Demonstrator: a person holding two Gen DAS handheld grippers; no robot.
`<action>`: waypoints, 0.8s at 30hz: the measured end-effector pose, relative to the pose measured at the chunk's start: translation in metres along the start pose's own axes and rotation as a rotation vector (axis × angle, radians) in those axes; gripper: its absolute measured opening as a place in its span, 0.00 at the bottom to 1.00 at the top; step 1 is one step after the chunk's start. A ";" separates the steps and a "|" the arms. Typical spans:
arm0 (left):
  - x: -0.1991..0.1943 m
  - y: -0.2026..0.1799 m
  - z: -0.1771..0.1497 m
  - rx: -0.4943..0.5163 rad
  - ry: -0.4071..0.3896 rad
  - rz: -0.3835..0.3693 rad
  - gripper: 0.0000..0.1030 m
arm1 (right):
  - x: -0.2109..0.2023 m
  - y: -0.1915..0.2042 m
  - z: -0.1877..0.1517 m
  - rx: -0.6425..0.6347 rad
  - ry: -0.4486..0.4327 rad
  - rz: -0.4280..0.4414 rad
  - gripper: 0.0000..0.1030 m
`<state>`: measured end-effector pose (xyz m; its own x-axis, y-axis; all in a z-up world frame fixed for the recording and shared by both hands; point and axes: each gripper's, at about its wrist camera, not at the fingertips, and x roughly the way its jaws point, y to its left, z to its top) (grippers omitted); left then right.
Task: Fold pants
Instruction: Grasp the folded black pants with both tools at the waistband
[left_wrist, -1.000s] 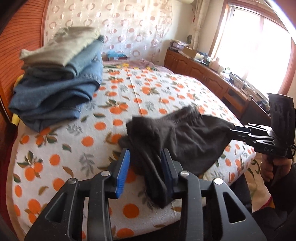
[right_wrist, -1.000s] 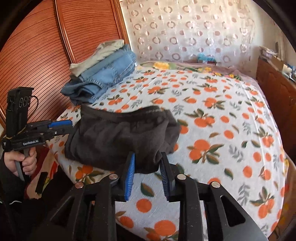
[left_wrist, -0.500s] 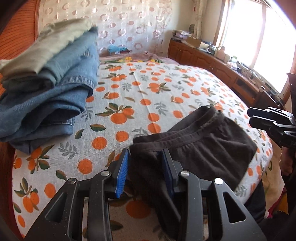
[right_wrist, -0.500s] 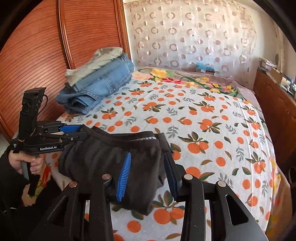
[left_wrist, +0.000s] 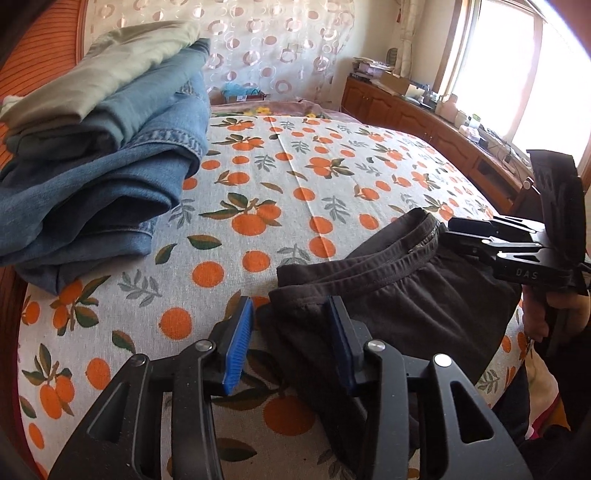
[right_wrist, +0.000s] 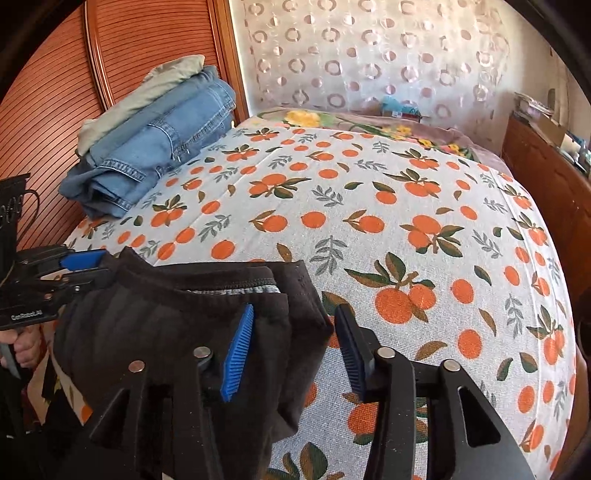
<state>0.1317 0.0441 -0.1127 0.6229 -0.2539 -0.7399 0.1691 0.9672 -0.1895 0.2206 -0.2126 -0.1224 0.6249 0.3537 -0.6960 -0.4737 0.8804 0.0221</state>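
Note:
The dark grey pants (left_wrist: 399, 295) lie folded at the near edge of the bed, waistband toward the far side; they also show in the right wrist view (right_wrist: 166, 325). My left gripper (left_wrist: 291, 339) is open, its blue pads either side of the pants' left corner, the cloth lying between them. My right gripper (right_wrist: 293, 339) is open around the pants' right corner. In the left wrist view the right gripper (left_wrist: 476, 236) sits at the waistband's right end. In the right wrist view the left gripper (right_wrist: 85, 266) sits at the pants' left end.
A stack of folded jeans topped with a pale green garment (left_wrist: 96, 147) sits at the bed's far left by the wooden headboard (right_wrist: 55, 92). The orange-print bedspread (left_wrist: 295, 184) stretches beyond. A wooden cabinet (left_wrist: 424, 122) lines the right side under the window.
Both grippers lowered the pants onto the bed near the front edge and opened their jaws. The pants now rest flatter, with slack cloth between the pads.

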 end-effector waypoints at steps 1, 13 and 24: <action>-0.001 0.001 -0.002 -0.007 -0.002 0.004 0.46 | 0.003 -0.001 0.000 0.002 0.004 0.001 0.50; -0.001 0.004 -0.007 -0.025 -0.009 -0.011 0.48 | 0.006 0.005 -0.007 -0.040 -0.018 0.038 0.38; -0.002 -0.003 -0.009 0.001 -0.005 -0.066 0.41 | 0.006 0.012 -0.013 -0.077 -0.039 0.039 0.24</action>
<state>0.1233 0.0414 -0.1163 0.6141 -0.3174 -0.7226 0.2109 0.9483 -0.2372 0.2102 -0.2040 -0.1357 0.6276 0.4009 -0.6674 -0.5437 0.8393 -0.0071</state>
